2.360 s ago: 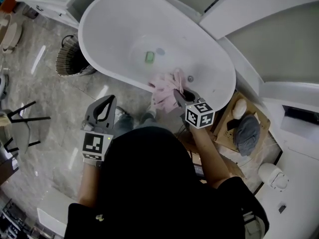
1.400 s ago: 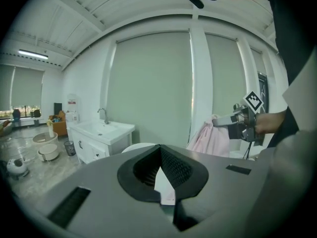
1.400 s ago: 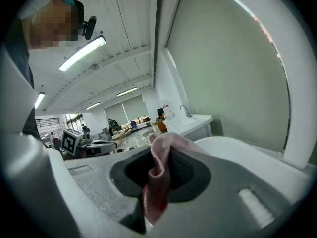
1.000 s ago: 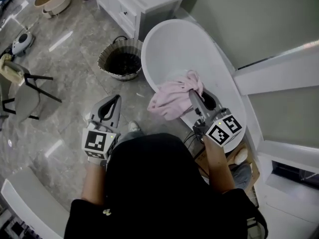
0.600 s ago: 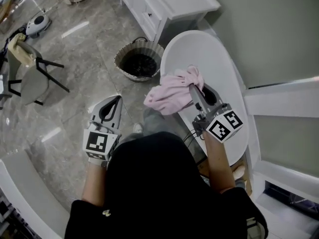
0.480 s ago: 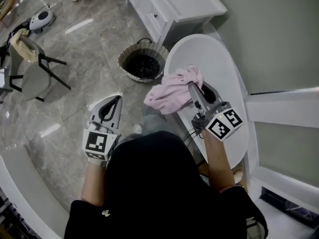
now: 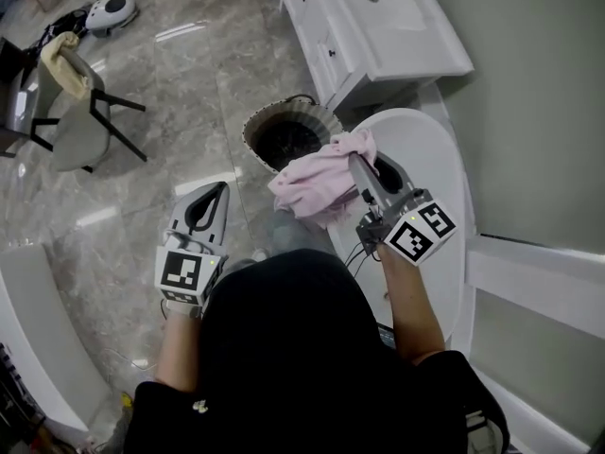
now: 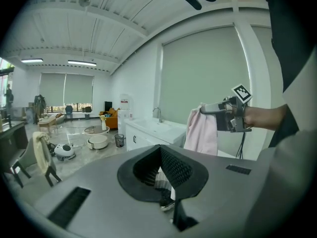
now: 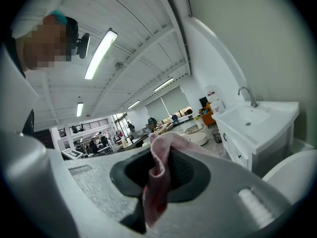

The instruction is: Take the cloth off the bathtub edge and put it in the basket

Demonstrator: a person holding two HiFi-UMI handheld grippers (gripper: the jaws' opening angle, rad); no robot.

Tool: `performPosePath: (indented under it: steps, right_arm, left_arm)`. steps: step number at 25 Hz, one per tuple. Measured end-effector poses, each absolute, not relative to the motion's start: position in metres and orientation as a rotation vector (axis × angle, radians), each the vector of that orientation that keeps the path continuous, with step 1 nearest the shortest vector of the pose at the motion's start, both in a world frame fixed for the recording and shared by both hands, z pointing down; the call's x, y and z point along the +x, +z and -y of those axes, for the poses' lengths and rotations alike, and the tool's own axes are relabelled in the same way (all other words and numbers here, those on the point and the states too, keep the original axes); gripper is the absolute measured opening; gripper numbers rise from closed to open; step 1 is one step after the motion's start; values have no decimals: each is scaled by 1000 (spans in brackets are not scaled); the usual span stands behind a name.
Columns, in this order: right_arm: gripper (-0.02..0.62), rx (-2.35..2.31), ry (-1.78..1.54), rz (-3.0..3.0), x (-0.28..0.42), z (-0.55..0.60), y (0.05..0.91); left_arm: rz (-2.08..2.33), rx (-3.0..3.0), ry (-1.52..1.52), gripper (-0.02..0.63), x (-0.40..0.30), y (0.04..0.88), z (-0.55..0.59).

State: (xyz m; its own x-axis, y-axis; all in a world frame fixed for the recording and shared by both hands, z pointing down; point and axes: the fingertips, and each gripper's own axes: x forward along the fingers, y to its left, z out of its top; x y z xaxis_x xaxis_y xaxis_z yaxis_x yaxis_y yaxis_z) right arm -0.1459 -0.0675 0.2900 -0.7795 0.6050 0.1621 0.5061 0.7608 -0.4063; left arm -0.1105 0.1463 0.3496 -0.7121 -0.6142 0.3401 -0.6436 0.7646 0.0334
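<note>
**Now bring the cloth squarely over the basket before letting go**

Head view: the pink cloth (image 7: 314, 183) hangs bunched from the tip of the right gripper (image 7: 358, 165), just above centre of the frame. It lies over the near rim of the white bathtub (image 7: 430, 168), with the woven basket (image 7: 268, 121) just beyond it, up and to the left on the marble floor. The cloth seems lifted clear of the rim, though from this steep angle that is hard to confirm. The left gripper (image 7: 217, 193) waits at lower left, away from both.

Left gripper view: its jaws are together with nothing between them. Across the frame at upper right, the cloth (image 8: 203, 132) droops in a long fold under the right gripper (image 8: 224, 114).

Right gripper view: the jaws are pinched narrow on a fold of the cloth (image 9: 157, 175), which spills out over the top.

The hanging tail probably matters more than the gripper tip. My advice is to move up and left until the whole fold hangs inside the basket's ring, lower it so the tail goes in first, and only then part the jaws. Otherwise a corner may catch on the rim.
</note>
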Motion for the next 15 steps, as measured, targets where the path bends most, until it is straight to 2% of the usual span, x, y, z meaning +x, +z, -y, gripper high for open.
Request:
performPosePath:
  steps: [15]
  right_arm:
    - [61, -1094, 596, 2526, -305, 58, 315]
  left_arm:
    - [2660, 657, 96, 11, -195, 360, -140]
